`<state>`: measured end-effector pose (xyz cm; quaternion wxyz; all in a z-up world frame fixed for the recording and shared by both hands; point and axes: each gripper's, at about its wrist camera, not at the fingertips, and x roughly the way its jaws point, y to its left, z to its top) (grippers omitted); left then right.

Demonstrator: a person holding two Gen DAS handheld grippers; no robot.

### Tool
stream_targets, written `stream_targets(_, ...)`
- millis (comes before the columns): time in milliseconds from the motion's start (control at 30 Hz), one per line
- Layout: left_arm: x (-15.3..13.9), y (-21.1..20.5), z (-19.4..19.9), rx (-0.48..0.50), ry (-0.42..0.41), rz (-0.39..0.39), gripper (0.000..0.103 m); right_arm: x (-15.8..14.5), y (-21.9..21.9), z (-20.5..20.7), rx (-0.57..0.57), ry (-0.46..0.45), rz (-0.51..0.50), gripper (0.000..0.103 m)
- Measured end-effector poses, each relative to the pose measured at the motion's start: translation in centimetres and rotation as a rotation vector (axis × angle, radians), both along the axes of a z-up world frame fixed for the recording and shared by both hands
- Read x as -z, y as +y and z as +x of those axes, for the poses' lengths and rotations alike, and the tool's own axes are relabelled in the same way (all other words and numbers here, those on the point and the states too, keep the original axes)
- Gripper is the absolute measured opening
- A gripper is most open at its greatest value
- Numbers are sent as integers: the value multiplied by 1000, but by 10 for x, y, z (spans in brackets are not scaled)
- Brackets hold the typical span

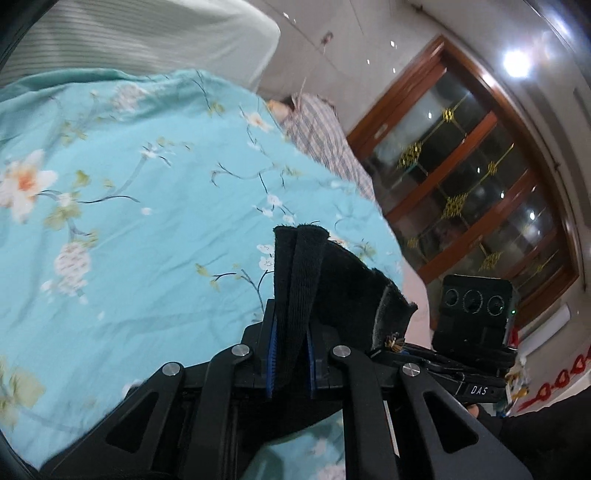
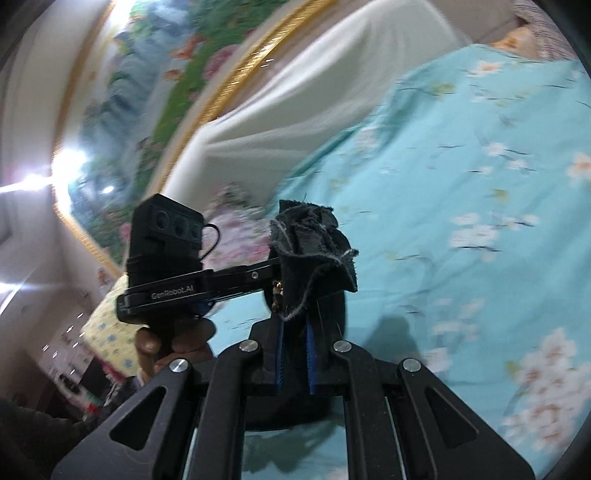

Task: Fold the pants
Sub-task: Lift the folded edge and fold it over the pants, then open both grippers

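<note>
The dark fabric pants (image 1: 332, 280) hang above the turquoise flowered bedsheet (image 1: 129, 184), clamped in the left gripper (image 1: 290, 354) and the right gripper (image 2: 295, 354). A white ribbed pillow (image 1: 147, 33) lies beyond the sheet. A brown wooden glass-paned cabinet (image 1: 472, 177) stands to its right.

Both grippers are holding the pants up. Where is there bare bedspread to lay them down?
Open floral bedspread lies ahead of the left gripper, bordered by the white pillow beyond. Right gripper has bare spread rightward. Both clamp the black pants, close together.
</note>
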<state>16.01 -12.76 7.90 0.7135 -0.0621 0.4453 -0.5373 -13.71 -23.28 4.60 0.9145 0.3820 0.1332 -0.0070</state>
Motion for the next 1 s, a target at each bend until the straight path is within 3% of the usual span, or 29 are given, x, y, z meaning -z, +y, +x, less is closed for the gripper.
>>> stream_targets(267, -7, 78, -22, -96, -9, -45, 12, -11, 55, 37, -200, -11, -37, 11)
stream_targets(567, 30, 151, -33, -245, 66, -36, 12, 14, 92, 83, -324, 66, -18, 11)
stream_targets(833, 76, 174, -29, -335, 145, -10, 12, 47, 105, 111, -370, 157, 3, 11)
stream_targets(1000, 90, 180, -29, -362, 169, 4, 12, 61, 107, 121, -379, 198, 16, 11)
